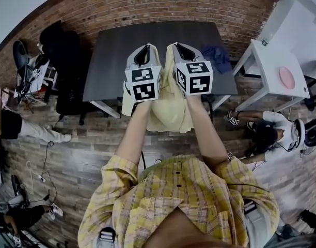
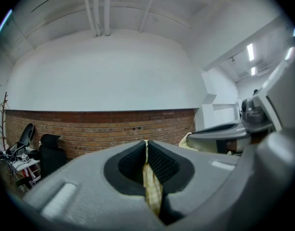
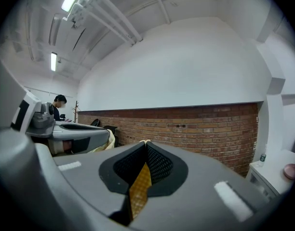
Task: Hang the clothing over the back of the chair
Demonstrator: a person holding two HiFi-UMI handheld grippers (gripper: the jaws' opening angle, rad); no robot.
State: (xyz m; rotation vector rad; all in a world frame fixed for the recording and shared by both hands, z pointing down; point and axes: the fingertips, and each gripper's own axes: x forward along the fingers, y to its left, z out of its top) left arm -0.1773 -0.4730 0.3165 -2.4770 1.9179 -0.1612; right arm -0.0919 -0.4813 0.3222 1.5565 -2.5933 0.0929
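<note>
A pale yellow checked garment [image 1: 168, 110] hangs between my two grippers, held up in front of my chest above the near edge of a dark table [image 1: 111, 61]. My left gripper [image 1: 144, 51] is shut on its top edge, and a strip of the fabric [image 2: 151, 189] shows pinched between the pads. Right beside it, my right gripper [image 1: 182, 49] is shut on the same garment, whose fabric [image 3: 139, 189] shows between its pads. Both grippers point about level. A black chair [image 1: 62, 66] stands at the table's left end, apart from both grippers.
A blue cloth [image 1: 218, 56] lies on the table's far right corner. A white table [image 1: 271, 61] with a pink plate [image 1: 286, 77] stands to the right. People sit on the floor at left [image 1: 24, 128] and right [image 1: 274, 130]. Cables lie on the wooden floor.
</note>
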